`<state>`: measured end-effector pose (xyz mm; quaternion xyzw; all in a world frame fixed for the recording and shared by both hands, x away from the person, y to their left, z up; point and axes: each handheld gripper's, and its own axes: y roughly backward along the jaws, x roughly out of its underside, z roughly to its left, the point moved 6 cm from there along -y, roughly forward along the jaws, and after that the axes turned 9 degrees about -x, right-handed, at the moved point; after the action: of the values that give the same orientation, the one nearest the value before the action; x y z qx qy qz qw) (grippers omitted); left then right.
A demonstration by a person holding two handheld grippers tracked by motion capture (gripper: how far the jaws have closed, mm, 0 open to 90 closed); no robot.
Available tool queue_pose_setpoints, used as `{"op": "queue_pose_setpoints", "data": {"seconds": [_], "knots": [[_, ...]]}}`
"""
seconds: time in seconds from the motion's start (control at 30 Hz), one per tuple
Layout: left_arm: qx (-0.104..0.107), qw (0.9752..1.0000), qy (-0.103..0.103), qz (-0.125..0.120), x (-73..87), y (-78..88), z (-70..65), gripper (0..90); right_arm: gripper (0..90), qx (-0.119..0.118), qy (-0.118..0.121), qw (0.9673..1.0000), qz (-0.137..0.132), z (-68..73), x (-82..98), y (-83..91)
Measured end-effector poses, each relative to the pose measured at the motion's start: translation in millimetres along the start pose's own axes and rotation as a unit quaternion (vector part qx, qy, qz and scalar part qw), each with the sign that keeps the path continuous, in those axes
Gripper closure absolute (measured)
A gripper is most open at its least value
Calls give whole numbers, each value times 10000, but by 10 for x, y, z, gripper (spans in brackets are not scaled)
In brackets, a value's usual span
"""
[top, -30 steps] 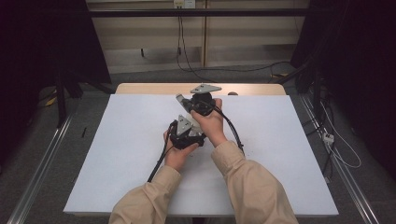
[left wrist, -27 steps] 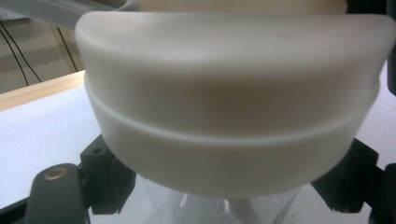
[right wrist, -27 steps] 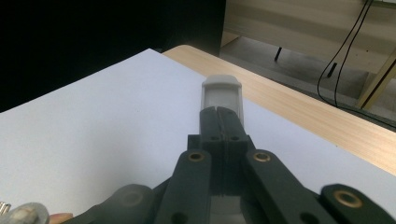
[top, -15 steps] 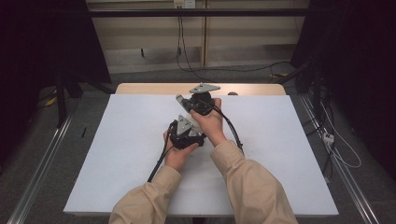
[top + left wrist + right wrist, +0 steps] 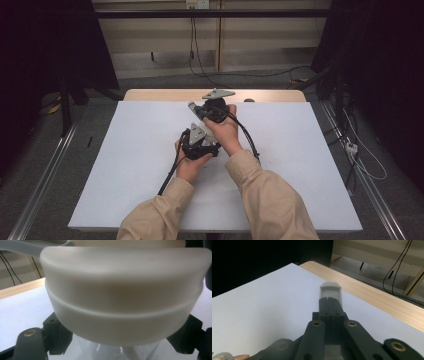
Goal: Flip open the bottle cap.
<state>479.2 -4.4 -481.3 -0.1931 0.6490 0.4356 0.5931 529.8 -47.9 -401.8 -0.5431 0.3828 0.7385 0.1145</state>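
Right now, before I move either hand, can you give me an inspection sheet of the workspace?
Surface: white sheet over a table, wooden edge at the far side.
Job's things: clear container with white lid; pale tab.
Clutter: small dark item on the wooden edge, too small to tell.
Grippers: left gripper shut on the clear container under the lid; right gripper shut, pale tab at its tips, grip unclear.
Cables: left cable and right cable trail over the sheet.
Surroundings: floor cables, floor rail, dark sides.
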Motion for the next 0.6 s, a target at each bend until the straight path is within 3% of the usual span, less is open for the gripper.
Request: {"op": "queue_pose_setpoints", "data": {"seconds": [0.37,0.4,0.6], "knots": [[-3,9999,101,-14,-2,-1,-10,184,900,5,-20,10000,34,4,6,14],[27,10000,44,-4,-3,1,4,184,900,20,-37,10000,41,7,7,20],[124,9998,149,-17,-7,7,7,183,865,10,-10,10000,31,19,4,67]]}}
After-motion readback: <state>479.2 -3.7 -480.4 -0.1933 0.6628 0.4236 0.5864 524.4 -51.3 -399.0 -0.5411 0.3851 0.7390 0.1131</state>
